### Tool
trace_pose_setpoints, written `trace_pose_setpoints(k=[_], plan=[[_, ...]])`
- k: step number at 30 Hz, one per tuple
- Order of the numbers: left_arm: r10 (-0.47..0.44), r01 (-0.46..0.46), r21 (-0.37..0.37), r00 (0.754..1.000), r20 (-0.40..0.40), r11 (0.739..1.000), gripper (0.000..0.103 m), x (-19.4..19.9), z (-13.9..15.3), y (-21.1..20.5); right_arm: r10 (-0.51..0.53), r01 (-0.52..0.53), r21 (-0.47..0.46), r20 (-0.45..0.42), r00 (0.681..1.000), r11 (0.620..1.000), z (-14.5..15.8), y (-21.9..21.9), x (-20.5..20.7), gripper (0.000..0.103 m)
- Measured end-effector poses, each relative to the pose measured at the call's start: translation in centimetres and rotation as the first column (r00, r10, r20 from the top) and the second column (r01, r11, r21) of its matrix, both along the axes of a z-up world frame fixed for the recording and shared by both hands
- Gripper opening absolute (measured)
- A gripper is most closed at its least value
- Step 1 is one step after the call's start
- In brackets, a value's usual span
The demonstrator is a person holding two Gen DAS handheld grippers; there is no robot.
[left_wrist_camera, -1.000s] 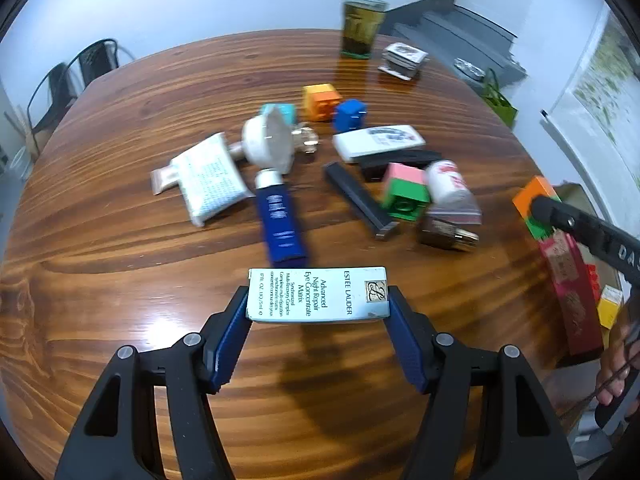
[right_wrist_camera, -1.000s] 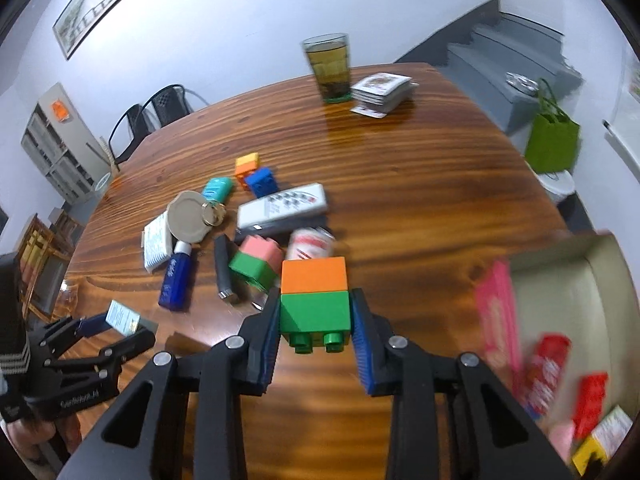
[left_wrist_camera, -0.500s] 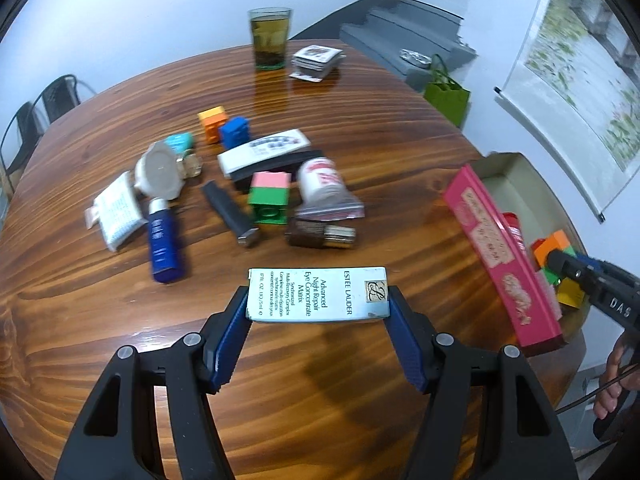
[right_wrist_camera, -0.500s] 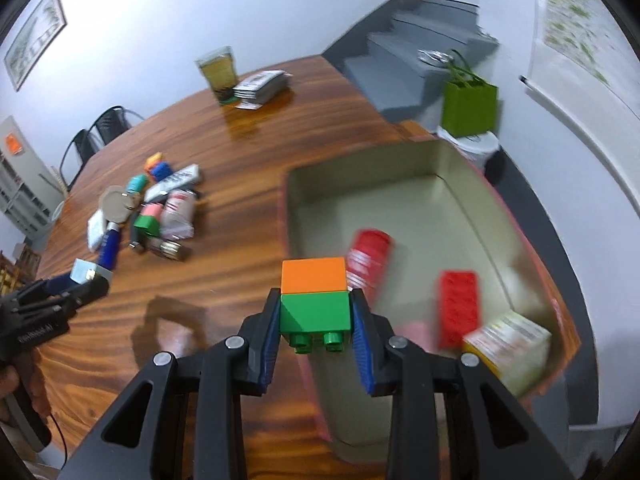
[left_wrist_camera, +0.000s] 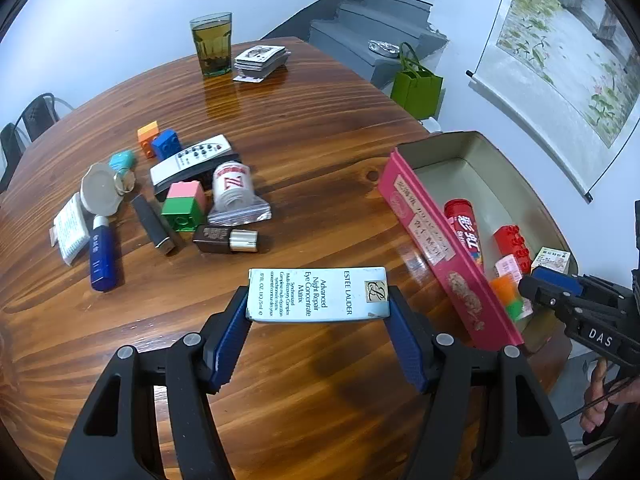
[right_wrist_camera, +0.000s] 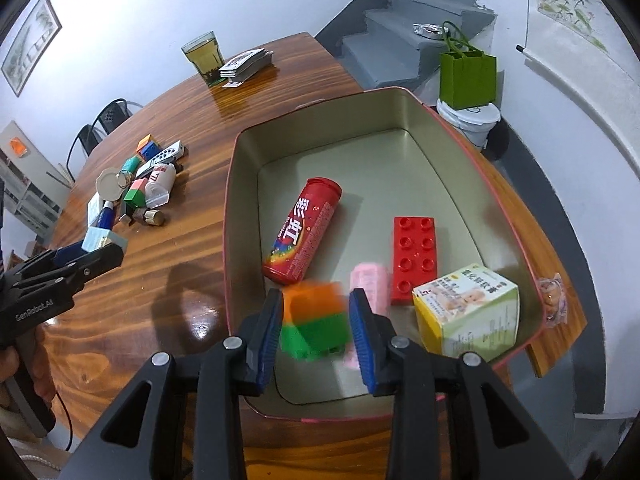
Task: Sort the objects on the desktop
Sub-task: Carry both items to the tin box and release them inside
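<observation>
My left gripper is shut on a pale blue Estée Lauder box and holds it above the wooden table. My right gripper is open over the pink tin. The orange and green block shows blurred between its parted fingers, loose and dropping into the tin. The tin holds a red candy tube, a red brick, a pink item and a yellow-green carton. The tin also shows in the left wrist view.
A pile lies mid-table: remote, pink and green block, white tube, brown bottle, blue tube, orange and blue blocks. A glass of tea and cards stand far back.
My right gripper moved over the tin, opened and let the orange and green block go. My left gripper swung right toward the tin, still holding the box.
</observation>
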State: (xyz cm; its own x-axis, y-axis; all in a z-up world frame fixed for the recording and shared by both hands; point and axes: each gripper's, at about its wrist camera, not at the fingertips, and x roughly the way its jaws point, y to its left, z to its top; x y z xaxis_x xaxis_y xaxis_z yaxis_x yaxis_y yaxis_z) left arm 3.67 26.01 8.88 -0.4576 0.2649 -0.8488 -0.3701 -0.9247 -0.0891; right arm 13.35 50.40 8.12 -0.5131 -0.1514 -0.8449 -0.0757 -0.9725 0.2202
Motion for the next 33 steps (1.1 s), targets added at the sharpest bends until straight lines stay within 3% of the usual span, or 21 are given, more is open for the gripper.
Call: trace_pose_setpoints(k=[4, 8, 13, 26, 33], plan=[[-0.02, 0.02, 0.002, 1.0, -0.005, 1.0, 0.069, 0.0, 0.2, 1.6, 0.0, 0.0, 0.003, -0.021, 1.0, 1.0, 0.3, 0.6, 0.2, 0.054], [-0.058, 0.058, 0.009, 0.998, -0.008, 0.998, 0.069, 0.0, 0.3, 3.5, -0.017, 0.018, 0.022, -0.048, 0.999, 1.0, 0.8, 1.5, 0.6, 0.055], [-0.118, 0.118, 0.029, 0.993, -0.007, 0.993, 0.069, 0.0, 0.5, 6.7, -0.048, 0.053, 0.058, -0.08, 0.996, 0.997, 1.5, 2.9, 1.3, 0.063], [-0.309, 0.307, 0.054, 0.951, 0.02, 0.95, 0.071, 0.9, 1.1, 14.9, -0.153, 0.159, 0.055, -0.094, 0.984, 0.986, 1.7, 7.0, 2.8, 0.066], [-0.281, 0.279, 0.059, 0.959, 0.037, 0.959, 0.072, 1.0, 1.0, 14.1, -0.155, 0.16, 0.046, -0.097, 0.983, 0.986, 1.6, 6.8, 2.3, 0.067]])
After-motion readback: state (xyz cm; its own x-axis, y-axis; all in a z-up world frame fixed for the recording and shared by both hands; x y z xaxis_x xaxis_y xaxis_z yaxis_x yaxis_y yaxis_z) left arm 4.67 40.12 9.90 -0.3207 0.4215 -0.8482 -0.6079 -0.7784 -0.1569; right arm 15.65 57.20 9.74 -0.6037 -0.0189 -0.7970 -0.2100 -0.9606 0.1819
